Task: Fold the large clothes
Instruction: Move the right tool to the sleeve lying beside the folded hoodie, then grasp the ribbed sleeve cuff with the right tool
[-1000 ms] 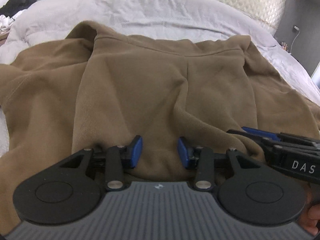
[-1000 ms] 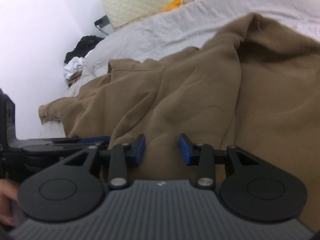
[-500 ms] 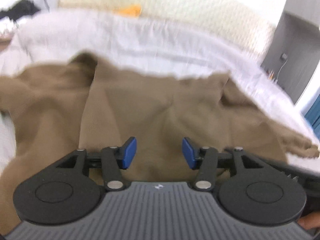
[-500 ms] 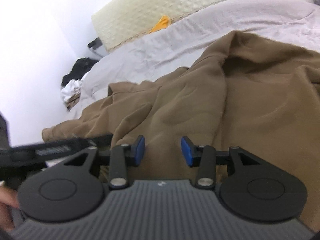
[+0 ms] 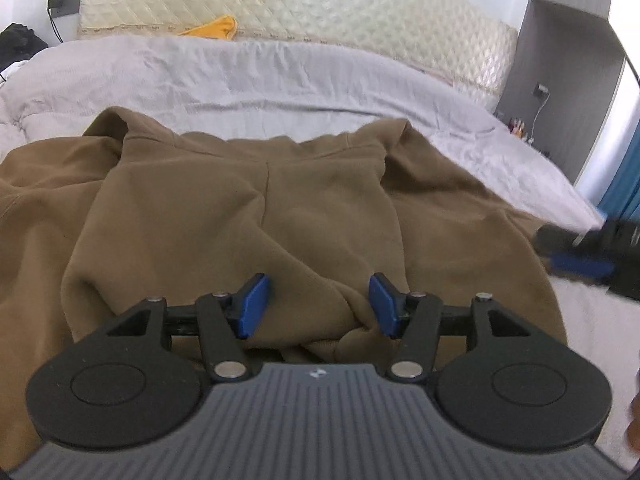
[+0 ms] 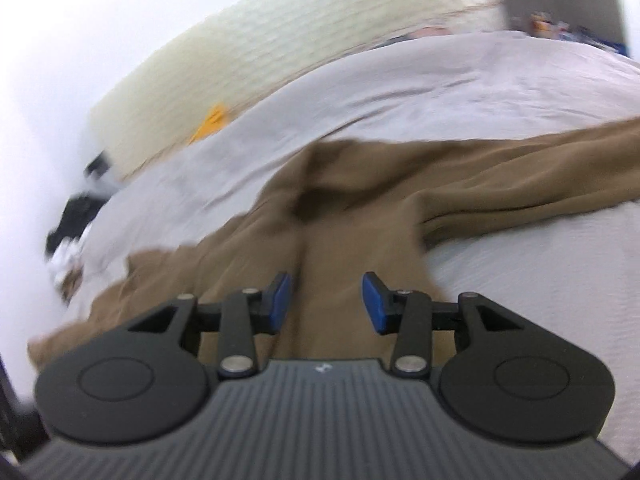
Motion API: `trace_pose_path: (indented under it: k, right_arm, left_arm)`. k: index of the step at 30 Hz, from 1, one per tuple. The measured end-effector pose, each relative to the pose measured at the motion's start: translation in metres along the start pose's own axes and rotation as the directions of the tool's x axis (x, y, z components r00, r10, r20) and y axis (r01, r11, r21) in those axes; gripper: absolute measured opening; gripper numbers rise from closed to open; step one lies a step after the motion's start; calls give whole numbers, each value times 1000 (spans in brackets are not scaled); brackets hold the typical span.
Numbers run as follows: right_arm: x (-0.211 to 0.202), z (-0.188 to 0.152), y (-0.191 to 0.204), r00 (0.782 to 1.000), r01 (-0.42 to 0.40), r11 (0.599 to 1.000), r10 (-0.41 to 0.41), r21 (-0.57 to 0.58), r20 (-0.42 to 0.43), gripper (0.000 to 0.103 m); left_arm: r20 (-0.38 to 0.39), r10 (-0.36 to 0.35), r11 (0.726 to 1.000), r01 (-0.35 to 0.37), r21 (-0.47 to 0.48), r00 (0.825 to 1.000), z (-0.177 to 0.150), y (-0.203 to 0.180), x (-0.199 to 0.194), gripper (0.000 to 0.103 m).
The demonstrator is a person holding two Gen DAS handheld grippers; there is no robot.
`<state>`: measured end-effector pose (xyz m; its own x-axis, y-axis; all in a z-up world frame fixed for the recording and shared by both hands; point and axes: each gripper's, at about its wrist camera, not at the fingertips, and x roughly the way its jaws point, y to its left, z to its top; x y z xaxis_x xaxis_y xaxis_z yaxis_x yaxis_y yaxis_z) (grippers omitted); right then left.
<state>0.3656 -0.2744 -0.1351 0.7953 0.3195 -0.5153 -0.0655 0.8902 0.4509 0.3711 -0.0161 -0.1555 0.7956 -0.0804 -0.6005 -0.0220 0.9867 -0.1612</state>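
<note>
Sprawling across the grey bed lies the brown garment, its near edge hidden under the left claw — jaws opening, pads clear of cloth. Right claw hovers part-open over it, gripping nothing — that view is blurred.

The left tool is opening with nothing gripped, the right tool parted and empty.

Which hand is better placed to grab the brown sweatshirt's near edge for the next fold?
Left, probably. The left gripper, jaws opening, hangs over the bunched near edge of the sweatshirt; nothing is pinched.
</note>
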Motion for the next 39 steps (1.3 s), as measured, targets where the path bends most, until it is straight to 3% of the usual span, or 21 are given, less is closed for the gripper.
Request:
trace_pose_path:
  k: [2,9,15,18,22,25,27,28,29,34,39]
  right_arm:
    - [-2,11,-20,999,27,997,-29,66,25,44]
    - [-29,43,-85,991,71,963,-98,261,91,44]
    - [-55,65,-135,985,92,941,-134,326,106,44]
    - [-63,66,-173,984,86,905,-143,417,106,44]
    - [-54,58,-223,981,139,846,-189,515,47,45]
    - [-43,51,-251,978,167,825,-209,540,16,57]
    - [-35,48,-269,979,159,812,-202,562,15,69]
    - [-32,47,-276,980,151,803,-198,576,19,83]
    - [-29,46,-285,981,144,792,-195,593,22,86]
    - [-11,48,-327,982,121,751,-187,650,34,85]
    - [14,52,-368,981,44,650,-171,759,89,85]
  left_arm:
    - [-18,23,999,-22,30,1000,-2,-2,7,68]
    - [-56,42,998,-39,39,998,-8,-2,21,71]
    - [-46,50,999,-49,25,998,-9,-2,20,72]
    - [-39,61,998,-60,27,997,-9,-4,20,72]
    - [-27,71,997,-71,21,997,-9,-5,17,72]
    - [-18,71,997,-71,0,997,-10,-4,17,72]
    - [-12,73,997,-73,-14,997,-11,-4,17,73]
    - [-9,73,997,-74,-20,997,-11,-4,16,73]
    - [-6,73,997,-73,-27,997,-11,-3,16,73]
    - [-1,67,997,-67,-49,998,-11,-2,17,74]
    - [1,72,995,-72,-68,997,-10,0,20,78]
